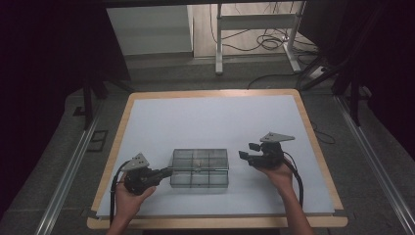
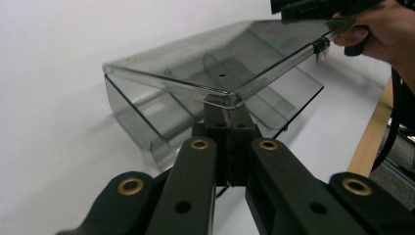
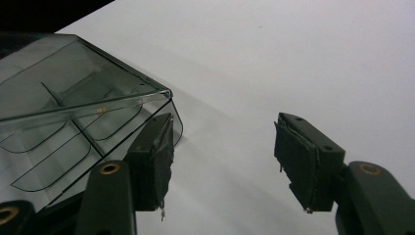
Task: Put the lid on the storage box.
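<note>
A smoky clear plastic compartment box (image 1: 199, 168) lies on the white table top (image 1: 210, 117), near the front. My left gripper (image 1: 169, 171) comes in from the left and meets the box's left edge. In the left gripper view the lid (image 2: 230, 58) is tilted up off the base, and my left gripper (image 2: 227, 120) is shut on the lid's rim. My right gripper (image 1: 248, 151) is just right of the box and open. In the right gripper view my right gripper (image 3: 225, 152) has nothing between its pads, and one pad (image 3: 157, 156) sits close to the box's corner (image 3: 166, 93).
A wooden rim (image 1: 313, 142) borders the table. White surface stretches behind and to both sides of the box. Beyond the far edge, cables (image 1: 266, 41) lie on the floor beside a metal frame leg (image 1: 219, 44). The person's right hand (image 2: 377, 29) shows past the lid.
</note>
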